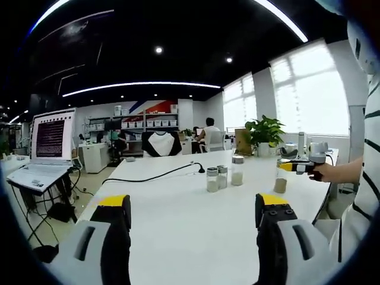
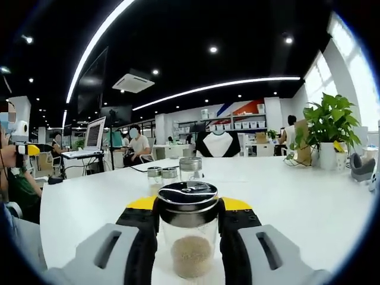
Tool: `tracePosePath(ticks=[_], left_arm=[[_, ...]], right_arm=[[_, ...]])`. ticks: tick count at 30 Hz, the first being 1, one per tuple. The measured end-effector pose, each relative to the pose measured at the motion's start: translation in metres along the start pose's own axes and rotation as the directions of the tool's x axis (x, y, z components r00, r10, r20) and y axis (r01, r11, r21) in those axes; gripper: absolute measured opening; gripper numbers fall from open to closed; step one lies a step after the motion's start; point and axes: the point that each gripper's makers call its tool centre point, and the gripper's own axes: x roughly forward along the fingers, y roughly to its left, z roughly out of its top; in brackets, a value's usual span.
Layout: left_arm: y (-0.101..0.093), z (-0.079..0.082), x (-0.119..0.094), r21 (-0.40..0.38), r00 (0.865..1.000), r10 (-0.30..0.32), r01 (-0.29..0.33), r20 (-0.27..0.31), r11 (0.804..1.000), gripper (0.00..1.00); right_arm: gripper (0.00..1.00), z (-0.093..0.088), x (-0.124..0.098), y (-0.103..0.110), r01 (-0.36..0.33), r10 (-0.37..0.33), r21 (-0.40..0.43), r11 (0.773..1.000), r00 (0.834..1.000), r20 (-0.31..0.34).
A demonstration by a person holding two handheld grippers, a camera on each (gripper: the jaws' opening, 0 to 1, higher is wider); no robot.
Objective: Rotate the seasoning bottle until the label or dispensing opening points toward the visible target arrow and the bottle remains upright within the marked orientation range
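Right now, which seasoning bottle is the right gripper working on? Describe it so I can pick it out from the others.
On the long white table, find the right gripper; the seasoning bottle stands upright between its yellow-tipped jaws. It is clear glass with a shiny metal lid and tan granules at the bottom. Unlike the three bottles clustered farther back, it stands alone and is the one being gripped.

Three jars [image 2: 171, 173] block ahead; bare table [image 1: 178, 219] lies open around them.
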Motion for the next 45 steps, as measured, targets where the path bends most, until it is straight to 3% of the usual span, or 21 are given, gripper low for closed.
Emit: tracePosePath(ticks=[7, 12, 21, 28, 35, 38, 41, 43, 44, 45], left_arm=[[-0.002, -0.009, 0.003, -0.01, 1.0, -0.006, 0.005, -0.016, 1.0, 0.91], [-0.001, -0.009, 0.005, -0.007, 1.0, -0.012, 0.012, -0.018, 1.0, 0.91], [0.001, -0.006, 0.008, 0.004, 1.0, -0.018, 0.018, -0.02, 1.0, 0.91], [0.006, 0.0, 0.008, 0.014, 1.0, -0.012, 0.012, -0.004, 1.0, 0.91], [0.007, 0.0, 0.007, 0.009, 1.0, -0.011, 0.011, -0.001, 1.0, 0.9], [0.005, -0.001, 0.008, 0.01, 1.0, -0.015, 0.015, -0.003, 1.0, 0.9], [0.004, -0.004, 0.008, 0.007, 1.0, -0.018, 0.018, -0.012, 1.0, 0.91], [0.005, -0.006, 0.009, 0.008, 1.0, -0.019, 0.019, -0.014, 1.0, 0.9], [0.006, -0.008, 0.01, 0.007, 1.0, -0.019, 0.019, -0.016, 1.0, 0.9], [0.006, -0.009, 0.01, 0.002, 1.0, -0.017, 0.018, -0.02, 1.0, 0.9]], right_arm=[[0.37, 0.0, -0.001, 0.002, -0.078, 0.078, 0.002, 0.997, 0.997, -0.001], [0.37, 0.001, -0.001, 0.008, -0.189, 0.189, -0.001, 0.982, 0.982, -0.015], [0.37, 0.002, -0.002, 0.016, -0.308, 0.308, -0.007, 0.951, 0.951, -0.017], [0.37, 0.002, -0.003, 0.016, -0.385, 0.384, -0.008, 0.923, 0.923, -0.036], [0.37, 0.001, -0.004, 0.016, -0.418, 0.417, -0.017, 0.908, 0.908, -0.044], [0.39, -0.001, -0.004, 0.016, -0.391, 0.396, 0.079, 0.917, 0.916, -0.063], [0.43, -0.005, -0.004, 0.011, -0.344, 0.35, 0.074, 0.936, 0.933, -0.09], [0.48, 0.002, -0.004, 0.005, -0.284, 0.286, 0.05, 0.958, 0.957, -0.053], [0.49, 0.008, -0.005, 0.007, -0.277, 0.278, 0.051, 0.959, 0.96, -0.013], [0.49, 0.008, -0.009, 0.013, -0.282, 0.283, 0.06, 0.958, 0.959, -0.021]])
